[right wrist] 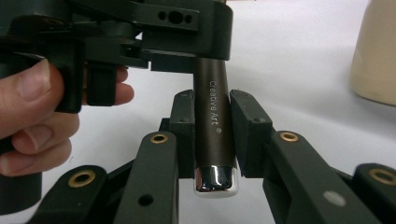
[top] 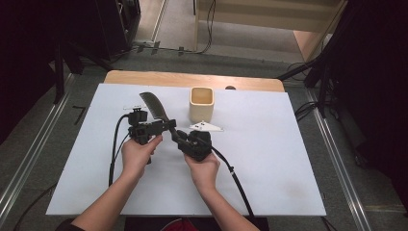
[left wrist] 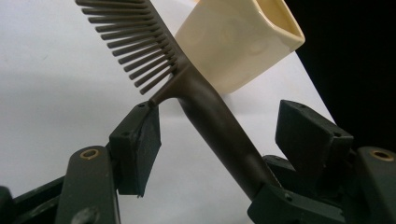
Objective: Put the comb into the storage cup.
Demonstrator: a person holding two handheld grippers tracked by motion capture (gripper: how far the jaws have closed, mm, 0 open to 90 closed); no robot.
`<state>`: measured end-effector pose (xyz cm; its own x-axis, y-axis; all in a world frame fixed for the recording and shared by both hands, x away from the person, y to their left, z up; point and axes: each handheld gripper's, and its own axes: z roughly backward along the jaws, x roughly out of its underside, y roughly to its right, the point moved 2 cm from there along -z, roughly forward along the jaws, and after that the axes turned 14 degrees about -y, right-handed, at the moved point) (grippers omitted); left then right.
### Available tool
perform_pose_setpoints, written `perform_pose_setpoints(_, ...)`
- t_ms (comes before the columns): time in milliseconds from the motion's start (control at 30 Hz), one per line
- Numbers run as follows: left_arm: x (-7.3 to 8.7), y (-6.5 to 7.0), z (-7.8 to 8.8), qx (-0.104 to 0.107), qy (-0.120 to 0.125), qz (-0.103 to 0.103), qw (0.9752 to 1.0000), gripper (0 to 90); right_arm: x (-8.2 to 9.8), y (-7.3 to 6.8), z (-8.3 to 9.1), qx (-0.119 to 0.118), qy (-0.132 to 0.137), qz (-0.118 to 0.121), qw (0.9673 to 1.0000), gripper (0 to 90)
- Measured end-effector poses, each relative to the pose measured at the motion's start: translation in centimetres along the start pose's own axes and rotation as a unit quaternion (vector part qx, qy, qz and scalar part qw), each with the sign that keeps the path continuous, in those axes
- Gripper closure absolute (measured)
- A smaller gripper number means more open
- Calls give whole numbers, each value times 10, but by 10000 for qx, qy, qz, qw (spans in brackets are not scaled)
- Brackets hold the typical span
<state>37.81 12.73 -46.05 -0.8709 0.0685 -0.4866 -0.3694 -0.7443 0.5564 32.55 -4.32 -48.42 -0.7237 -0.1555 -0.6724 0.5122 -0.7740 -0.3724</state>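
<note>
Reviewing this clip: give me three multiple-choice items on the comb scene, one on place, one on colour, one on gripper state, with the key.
1. Where does the cream cup stand?
A. on the white table beyond the grippers
B. on the floor
C. between the right gripper's jaws

2. What colour is the comb?
A. red
B. dark brown
C. white

3. How does the right gripper stand?
A. wide open, nothing between its jaws
B. shut on the cup
C. shut on the comb's handle

Key: 1 A, the high view shows the cup on the table past both hands. 2 B, teeth and handle are brown in the left gripper view. 3 C, both pads press the handle in the right gripper view.
</note>
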Motion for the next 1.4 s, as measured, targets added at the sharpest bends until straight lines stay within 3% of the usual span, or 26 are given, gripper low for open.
perform_pose_setpoints(600, 0, 1, -5, 217, 153, 388, 9989, 468, 1, -5, -2, -31, 179, -92, 9998, 702)
perform_pose_setpoints(833, 1, -1, -5, 227, 147, 447, 9986, 505, 1, -7, -3, -24, 202, -108, 9997, 701)
perform_pose_setpoints(967, 2, -4, -5, 364, 154, 613, 9973, 540, 1, -8, -3, 13, 238, -88, 9997, 702)
perform_pose_setpoints(1400, 3, -8, -6, 520, 158, 786, 9954, 633, 2, -9, -6, 60, 260, -23, 9996, 701)
